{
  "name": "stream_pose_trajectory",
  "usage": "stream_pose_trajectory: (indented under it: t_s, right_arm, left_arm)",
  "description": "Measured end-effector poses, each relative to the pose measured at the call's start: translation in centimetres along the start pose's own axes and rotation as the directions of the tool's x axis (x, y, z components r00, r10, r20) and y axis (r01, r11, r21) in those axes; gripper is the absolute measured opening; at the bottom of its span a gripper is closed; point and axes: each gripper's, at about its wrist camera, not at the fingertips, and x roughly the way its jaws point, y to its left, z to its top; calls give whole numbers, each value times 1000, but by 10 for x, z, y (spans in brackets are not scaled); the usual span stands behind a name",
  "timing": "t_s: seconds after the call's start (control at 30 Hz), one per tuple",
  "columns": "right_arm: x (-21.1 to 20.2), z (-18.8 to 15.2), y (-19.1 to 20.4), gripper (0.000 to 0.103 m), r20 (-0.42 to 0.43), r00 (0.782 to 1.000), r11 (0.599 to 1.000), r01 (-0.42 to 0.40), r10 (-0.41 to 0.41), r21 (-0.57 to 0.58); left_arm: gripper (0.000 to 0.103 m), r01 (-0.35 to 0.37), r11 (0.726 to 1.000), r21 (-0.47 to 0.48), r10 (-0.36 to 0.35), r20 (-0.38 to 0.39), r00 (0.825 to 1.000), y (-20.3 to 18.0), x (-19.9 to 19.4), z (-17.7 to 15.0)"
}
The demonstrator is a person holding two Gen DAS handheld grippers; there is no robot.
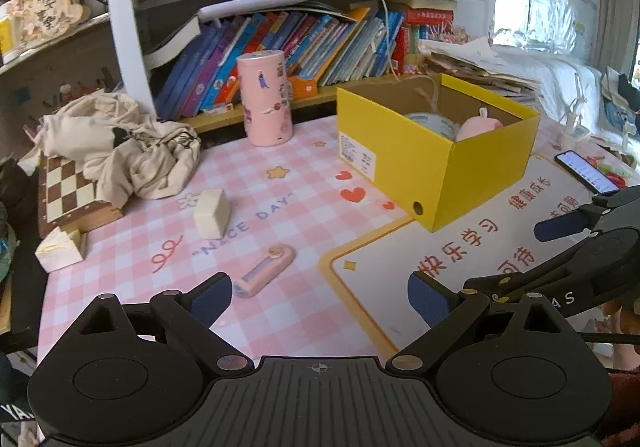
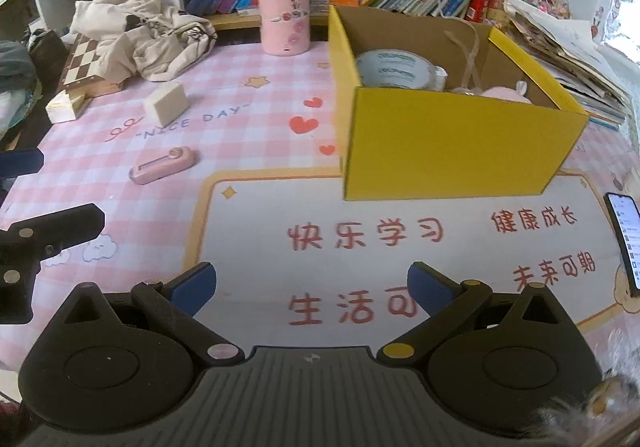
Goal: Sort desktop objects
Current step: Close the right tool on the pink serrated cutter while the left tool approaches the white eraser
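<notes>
Yellow box sits on the counter at one o'clock, holding tape. Pink case lies at ten o'clock. Left gripper and right gripper fingers spread, empty.

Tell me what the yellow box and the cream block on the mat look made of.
Yellow box: cardboard, matte yellow outside; the bare brown inner walls and folded edges show it. Cream block: probably rubber or foam, like an eraser; dull, unglossy faces with softened corners, though that stays uncertain.
</notes>
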Motion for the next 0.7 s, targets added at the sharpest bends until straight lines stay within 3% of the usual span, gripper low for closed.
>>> stream_pose_trajectory:
  t_s: [0.7]
  right_arm:
    - [15, 27, 53, 103, 18, 998, 986, -60, 63, -155]
  left_arm:
    - [96, -72, 993, -96, 75, 28, 997, 49, -9, -8]
